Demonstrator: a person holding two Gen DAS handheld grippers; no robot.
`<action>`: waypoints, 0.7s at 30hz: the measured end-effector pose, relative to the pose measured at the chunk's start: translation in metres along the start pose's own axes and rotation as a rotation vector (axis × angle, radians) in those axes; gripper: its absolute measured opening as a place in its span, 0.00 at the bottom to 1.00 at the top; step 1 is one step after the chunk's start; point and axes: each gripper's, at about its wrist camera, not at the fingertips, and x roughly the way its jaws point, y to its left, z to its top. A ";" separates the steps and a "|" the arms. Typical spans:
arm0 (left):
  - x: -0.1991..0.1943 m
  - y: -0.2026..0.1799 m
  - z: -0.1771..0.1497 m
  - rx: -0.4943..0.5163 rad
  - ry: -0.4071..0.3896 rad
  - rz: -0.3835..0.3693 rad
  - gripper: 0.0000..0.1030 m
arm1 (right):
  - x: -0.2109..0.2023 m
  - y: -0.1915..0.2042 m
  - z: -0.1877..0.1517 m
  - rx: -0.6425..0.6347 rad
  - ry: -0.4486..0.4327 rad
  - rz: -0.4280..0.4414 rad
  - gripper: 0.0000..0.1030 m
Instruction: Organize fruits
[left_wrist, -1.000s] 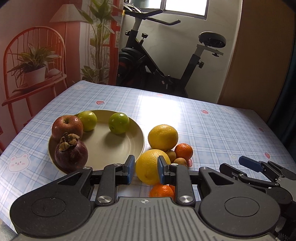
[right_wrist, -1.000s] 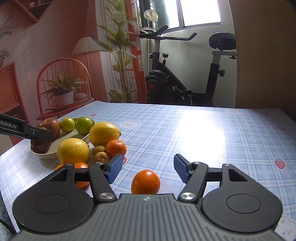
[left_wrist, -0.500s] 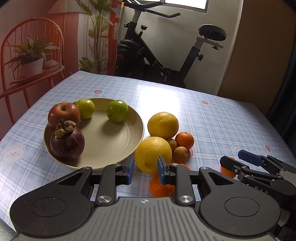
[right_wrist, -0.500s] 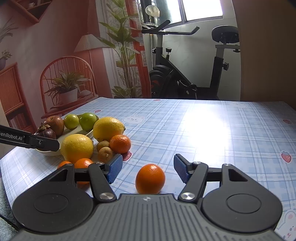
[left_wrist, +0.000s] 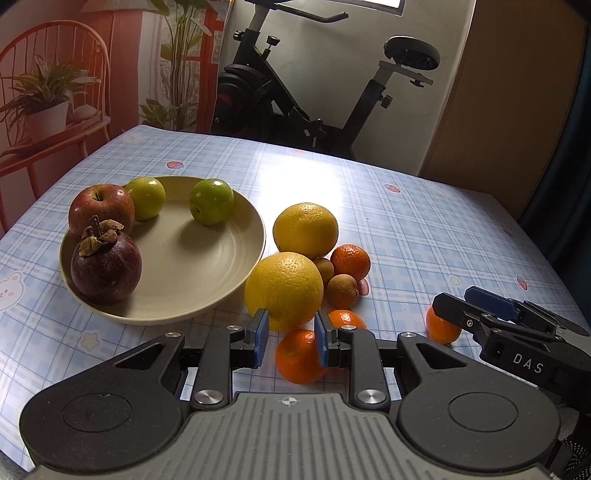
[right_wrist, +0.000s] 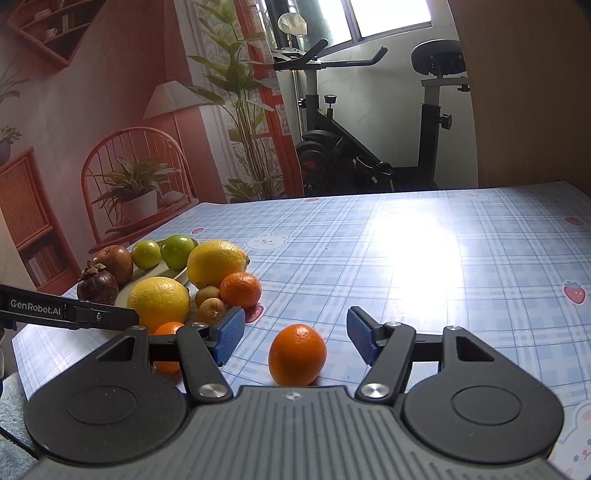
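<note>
since a second ago your left gripper (left_wrist: 289, 341) has tipped further down over the fruit pile, so the near mandarin (left_wrist: 300, 356) now shows between its blue pads, and your right gripper (right_wrist: 295, 334) has eased closer to the lone mandarin (right_wrist: 297, 354) in front of it

your left gripper's jaws are drawn in as narrow as they go, and nothing is pinched between them – the near mandarin lies on the tabletop (left_wrist: 424, 236) below and beyond the pads, just in front of the big yellow citrus (left_wrist: 284, 290). your right gripper stands at a middling width with the lone mandarin sitting on the tabletop between its open fingers, a clear gap on either side, so it holds nothing

the beige plate (left_wrist: 207, 295) sits to the left with four fruits along its far and left edge – a red apple (left_wrist: 101, 210), two green fruits (left_wrist: 144, 197) (left_wrist: 211, 201) and a dark mangosteen (left_wrist: 106, 267) nearest you. just right of the plate, touching one another on the tabletop, are the two yellow citrus, the farther one (left_wrist: 306, 229) behind the nearer, a mandarin (left_wrist: 351, 261) and two small brown fruits (left_wrist: 341, 291). another mandarin (left_wrist: 345, 318) peeks out behind your left gripper's right finger. an exercise bike (left_wrist: 314, 92) stands beyond the tabletop's far edge
</note>
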 end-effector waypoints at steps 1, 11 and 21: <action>0.000 0.000 0.000 0.001 0.003 -0.001 0.27 | 0.000 0.001 0.000 -0.001 0.001 0.000 0.63; -0.001 -0.009 0.000 0.054 -0.008 -0.025 0.27 | 0.005 0.000 0.001 -0.006 0.030 0.015 0.62; 0.000 -0.011 -0.002 0.064 -0.012 -0.032 0.27 | 0.010 0.006 0.001 -0.035 0.087 0.006 0.56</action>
